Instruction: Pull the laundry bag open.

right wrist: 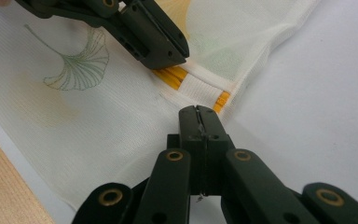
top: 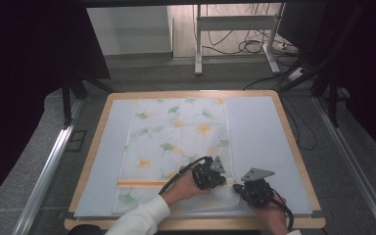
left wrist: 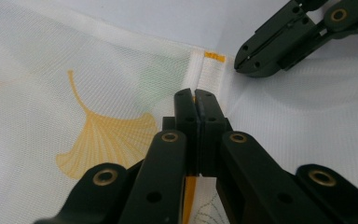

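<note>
High view: a ginkgo-print cloth lies flat on the pale mat covering the worktop. Left tool and right tool, both with jaws pressed together, rest at the cloth's near right corner beside its orange stripe.

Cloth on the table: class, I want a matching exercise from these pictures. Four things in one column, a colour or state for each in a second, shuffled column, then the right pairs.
Column one:
1. cloth
2. stripe
3. left gripper
4. mat

Column two:
A. orange, running across the near end of the fabric
B. black jaws shut, tips over the folded hem
C. white with green and yellow leaf prints, spread flat
D. plain pale sheet under the fabric

Pairs: 1-C, 2-A, 3-B, 4-D
</note>
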Tool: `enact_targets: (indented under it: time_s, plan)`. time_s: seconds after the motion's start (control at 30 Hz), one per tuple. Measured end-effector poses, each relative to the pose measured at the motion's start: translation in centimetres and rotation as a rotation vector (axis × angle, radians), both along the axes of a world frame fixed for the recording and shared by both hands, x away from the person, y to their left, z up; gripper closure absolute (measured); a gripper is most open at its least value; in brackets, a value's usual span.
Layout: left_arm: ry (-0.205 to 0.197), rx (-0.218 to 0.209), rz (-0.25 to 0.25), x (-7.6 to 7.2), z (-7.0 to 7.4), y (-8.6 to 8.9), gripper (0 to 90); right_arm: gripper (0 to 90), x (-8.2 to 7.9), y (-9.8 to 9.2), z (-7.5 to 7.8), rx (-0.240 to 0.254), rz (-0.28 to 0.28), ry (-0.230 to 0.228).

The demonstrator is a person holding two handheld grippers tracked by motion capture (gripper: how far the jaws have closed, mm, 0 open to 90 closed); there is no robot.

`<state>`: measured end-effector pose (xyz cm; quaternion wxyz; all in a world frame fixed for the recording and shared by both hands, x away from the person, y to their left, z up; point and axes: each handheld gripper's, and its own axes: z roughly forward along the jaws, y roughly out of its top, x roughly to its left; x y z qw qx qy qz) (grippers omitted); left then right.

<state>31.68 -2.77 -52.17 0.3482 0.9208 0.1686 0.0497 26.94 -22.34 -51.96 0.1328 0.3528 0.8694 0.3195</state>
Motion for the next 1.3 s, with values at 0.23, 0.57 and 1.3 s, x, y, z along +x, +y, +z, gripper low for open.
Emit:
enact_targets:
  time_s: [0.23, 0.57, 1.3]
  plan:
    - [0.005, -0.010, 0.002, 0.1, -0.1, 0.0, 90.0, 89.3, 0.4, -0.2, 0.0, 0.045, -0.017, 0.031]
    - [-0.008, -0.016, 0.001, 0.2, -0.2, -0.3, 90.0, 89.3, 1.7, 0.1, -0.1, 0.081, -0.056, 0.064]
    - [-0.025, 0.039, 0.004, -0.1, 0.1, 0.9, 90.0, 89.7, 1.9, -0.3, -0.2, 0.105, -0.066, 0.091]
